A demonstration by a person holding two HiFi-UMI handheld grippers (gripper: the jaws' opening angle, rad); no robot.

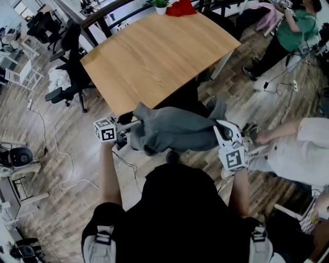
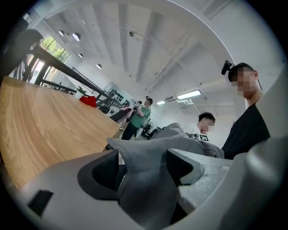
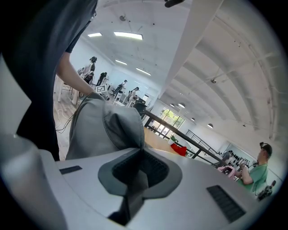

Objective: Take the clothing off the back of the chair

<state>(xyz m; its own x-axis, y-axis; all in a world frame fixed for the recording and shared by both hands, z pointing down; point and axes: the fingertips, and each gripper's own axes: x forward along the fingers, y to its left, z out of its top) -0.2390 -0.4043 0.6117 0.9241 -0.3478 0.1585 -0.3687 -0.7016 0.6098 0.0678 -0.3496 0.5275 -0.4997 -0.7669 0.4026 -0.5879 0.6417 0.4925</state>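
Observation:
A grey piece of clothing [image 1: 175,128] hangs spread in front of me, between the two grippers and just off the near edge of the table. It covers the chair back, so I cannot make that out. My left gripper [image 1: 125,129] is at the cloth's left end. In the left gripper view its jaws [image 2: 144,166] stand wide apart, and a fold of the grey cloth [image 2: 148,188] rises between the pads. My right gripper [image 1: 225,134] is at the cloth's right end. In the right gripper view it [image 3: 139,168] is shut on a pinch of the grey cloth [image 3: 103,130].
A large wooden table [image 1: 154,51] stands just beyond the clothing, with a red item [image 1: 180,7] and a potted plant [image 1: 161,4] at its far edge. A black office chair [image 1: 69,77] is at the left. A person in green [image 1: 293,31] stands far right, and another person [image 1: 298,149] sits close on the right. Cables [image 1: 61,154] run across the floor.

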